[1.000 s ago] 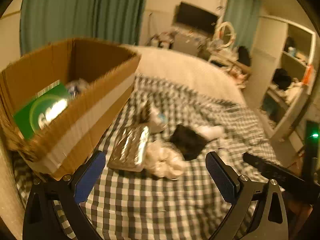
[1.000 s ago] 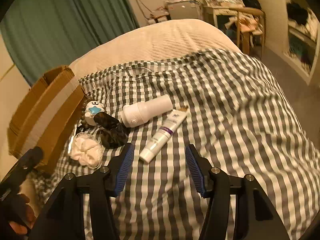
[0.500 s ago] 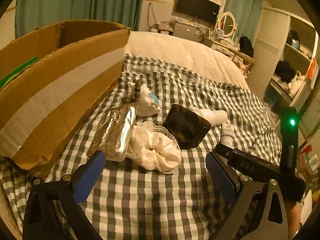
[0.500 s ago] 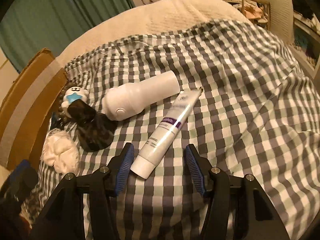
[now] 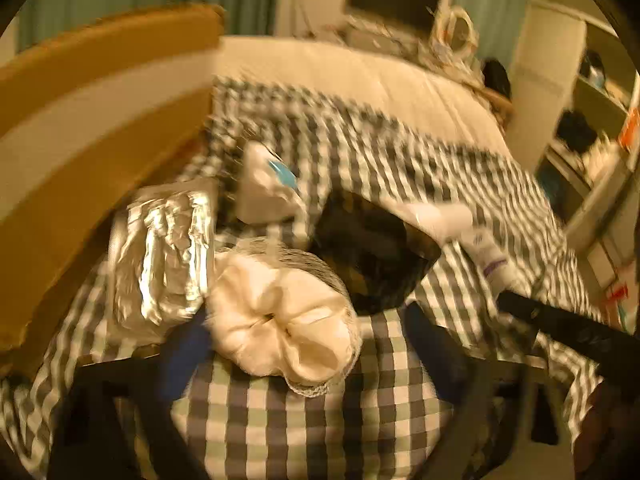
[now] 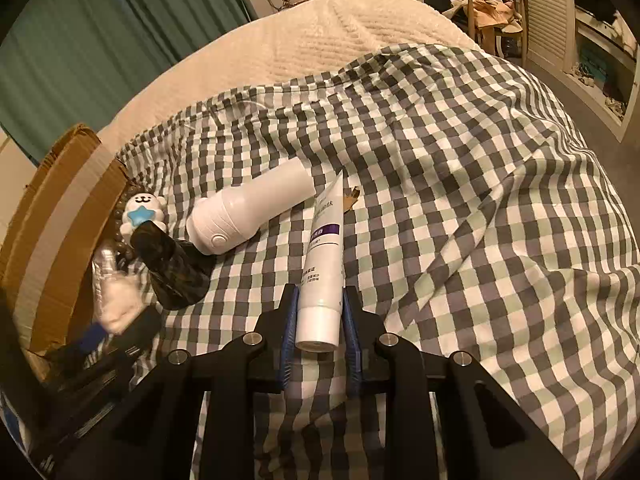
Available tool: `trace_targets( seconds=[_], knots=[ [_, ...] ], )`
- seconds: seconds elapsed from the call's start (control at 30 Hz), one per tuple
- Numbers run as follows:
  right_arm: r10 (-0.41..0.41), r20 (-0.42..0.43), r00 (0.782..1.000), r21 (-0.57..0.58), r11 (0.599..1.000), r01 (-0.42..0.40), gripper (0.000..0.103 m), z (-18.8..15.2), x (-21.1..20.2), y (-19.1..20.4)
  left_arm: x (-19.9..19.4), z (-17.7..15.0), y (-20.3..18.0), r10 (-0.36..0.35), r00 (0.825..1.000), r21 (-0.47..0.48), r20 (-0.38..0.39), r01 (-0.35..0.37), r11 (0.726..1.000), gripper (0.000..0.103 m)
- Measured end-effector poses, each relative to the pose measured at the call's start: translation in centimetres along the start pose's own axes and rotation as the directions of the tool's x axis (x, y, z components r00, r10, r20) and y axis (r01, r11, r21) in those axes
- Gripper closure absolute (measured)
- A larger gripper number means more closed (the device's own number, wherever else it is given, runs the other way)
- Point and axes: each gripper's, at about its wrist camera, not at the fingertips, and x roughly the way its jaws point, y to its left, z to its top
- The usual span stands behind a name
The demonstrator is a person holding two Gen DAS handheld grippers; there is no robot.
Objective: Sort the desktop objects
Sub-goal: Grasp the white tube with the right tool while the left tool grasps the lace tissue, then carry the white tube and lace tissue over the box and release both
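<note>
Right claw: closed on the white tube; lift it level.
Left claw: open around the cream scrunchie; close gently.

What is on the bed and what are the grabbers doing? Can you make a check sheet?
Surface: checked cloth on a bed.
Job's things: tube, white bottle, scrunchie, foil pack, dark clip, bear toy; box beside them.
Clutter: nothing seen.
Grippers: right gripper shut on tube; left gripper open around scrunchie, blurred.
Cables: thin cord on cloth.
Surroundings: curtains, chair.
</note>
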Motion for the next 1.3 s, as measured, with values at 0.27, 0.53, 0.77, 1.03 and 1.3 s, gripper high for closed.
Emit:
trace_targets(
  seconds=[0.27,0.53,0.77,1.03,1.3],
  knots=[
    [-0.028,0.03,0.999,-0.034,0.999,0.029,0.082,0.4,-0.7,0.4,-1.3,0.3,2.5,-0.068,0.997,-0.027,-0.028,0.067,0.997,0.084],
    [-0.056,0.056,0.997,-0.026,0.998,0.058,0.083,-1.7,-5.8,-0.4,-5.9,-0.6,1.2,-0.133,0.991,-0.002,-0.022,0.133,0.991,0.091],
    [-0.031,0.05,0.998,-0.021,0.999,0.032,0.083,-5.4,-10.5,0.2,-11.1,-3.0,2.0,-0.192,0.981,-0.055,0.002,0.192,0.98,0.091],
    [0.014,0.107,0.994,-0.112,0.994,-0.002,0.083,-6.0,-16.3,5.5,-17.0,-1.2,3.2,-0.238,0.965,-0.09,0.114,0.248,0.964,0.091],
    [0.177,0.181,0.967,-0.247,0.96,-0.129,0.083,-1.1,-20.6,15.3,-24.1,5.9,9.2,-0.215,0.928,-0.108,0.304,0.258,0.96,0.091]
  ],
)
